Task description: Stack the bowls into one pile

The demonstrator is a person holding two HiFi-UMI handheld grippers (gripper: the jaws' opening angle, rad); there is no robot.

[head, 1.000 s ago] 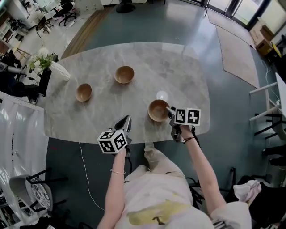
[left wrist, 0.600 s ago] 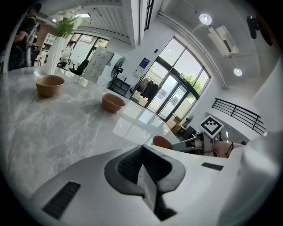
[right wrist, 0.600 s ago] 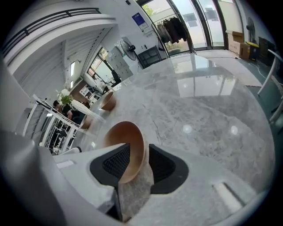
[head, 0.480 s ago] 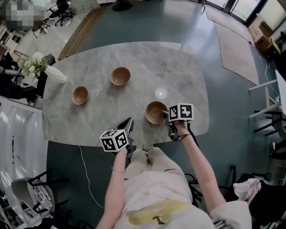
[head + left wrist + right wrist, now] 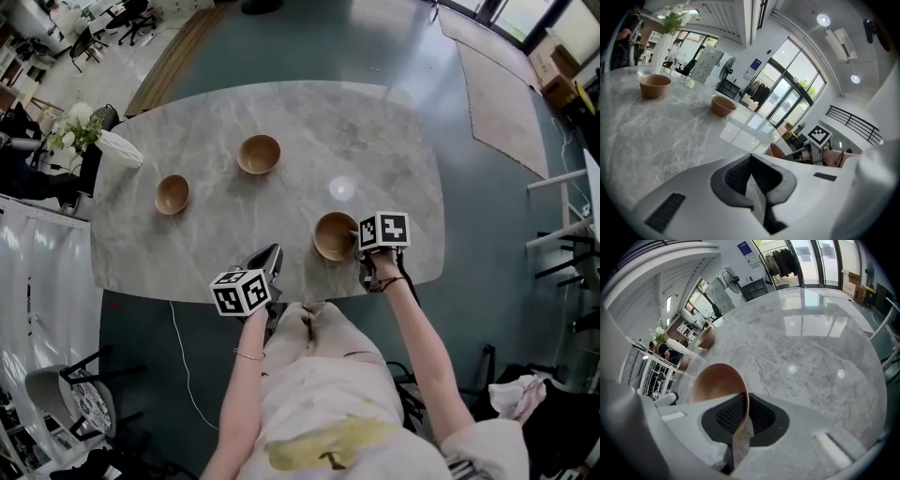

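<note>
**Stacking bowls, head and gripper views.** Table (image 5: 394, 141): grey veined stone, polished, with rounded corners and dark floor on every side. 3 round, brown, matte bowls stand apart on it, none stacked. The near bowl (image 5: 333, 234) sits close to the table's near edge, right of centre. The mid bowl (image 5: 259, 154) stands well behind it, and the left bowl (image 5: 172, 194) is toward the left end. Bare stone lies between all 3 and across the far and right parts of the table. A white vase (image 5: 120, 147) stands at the left edge.

Right tongs (image 5: 356, 242): the jaws are closing. In the right gripper view the black ribbed pads (image 5: 731, 414) press the thin right rim of the near bowl from inside and outside. Left tongs (image 5: 267, 260): held over the strip of table by the near edge, jaws together with nothing between them.

Each gripper's cube bears black-and-white square markers. A blue wall sign (image 5: 744, 248) has print too small to read.
</note>
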